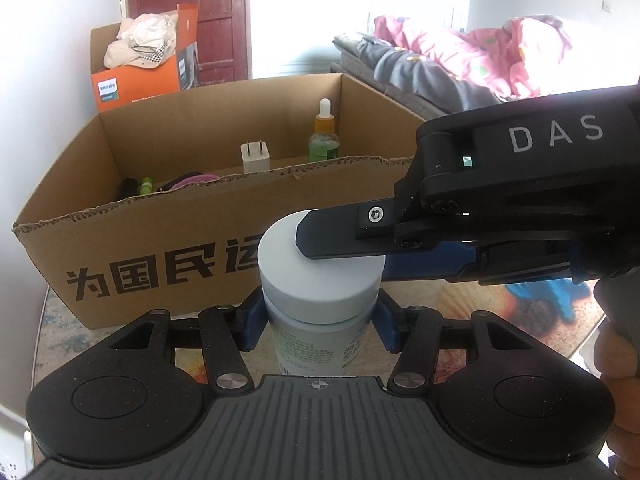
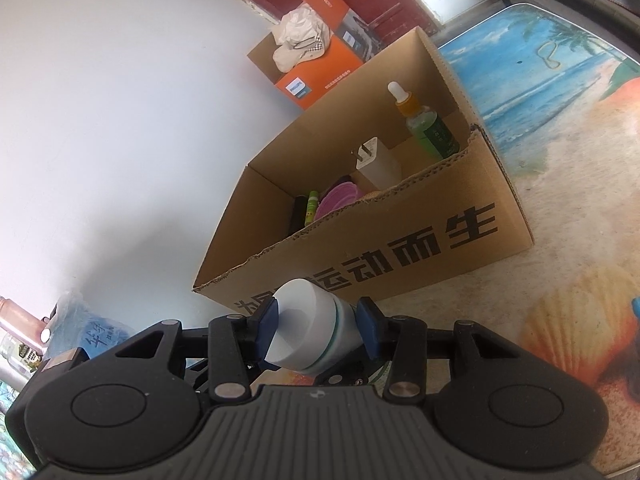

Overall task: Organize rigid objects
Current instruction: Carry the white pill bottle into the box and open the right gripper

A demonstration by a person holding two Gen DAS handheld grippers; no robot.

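A white bottle with a broad white cap (image 1: 320,280) stands in front of an open cardboard box (image 1: 168,248). My left gripper (image 1: 318,326) is shut on the bottle's body just below the cap. My right gripper (image 2: 318,330) is shut on the cap (image 2: 304,328); in the left wrist view it reaches in from the right, one finger (image 1: 340,236) lying across the cap's top. The box (image 2: 400,256) holds a white charger (image 2: 378,162), a green dropper bottle (image 2: 428,128), a pink item (image 2: 340,196) and a small green tube (image 2: 311,208).
The table (image 2: 560,184) has a beach-print cover. An orange Philips box (image 1: 136,84) with cloth on top stands behind the cardboard box by a red door. A bed with pink bedding (image 1: 460,56) is at the far right. A blue bag (image 2: 88,332) lies left.
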